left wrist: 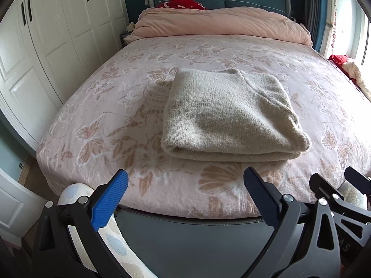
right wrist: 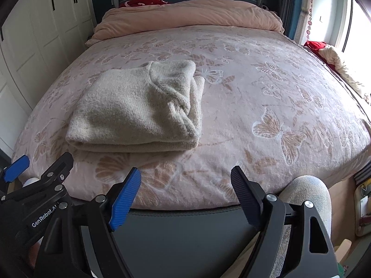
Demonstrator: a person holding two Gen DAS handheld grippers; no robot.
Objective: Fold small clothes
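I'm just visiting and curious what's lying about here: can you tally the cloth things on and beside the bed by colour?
Beige: 1, the folded sweater
Pink: 2, the butterfly blanket and the rolled duvet
Red: 2, a cloth at the headboard and another by the window
Cream: 1, a bundle by the window
Total: 6

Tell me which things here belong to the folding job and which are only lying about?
Part of the job:
- folded beige knitted sweater
- left gripper, open
- right gripper, open

Only lying about:
- rolled pink duvet
- red cloth by the headboard
- red and cream bundle near the window
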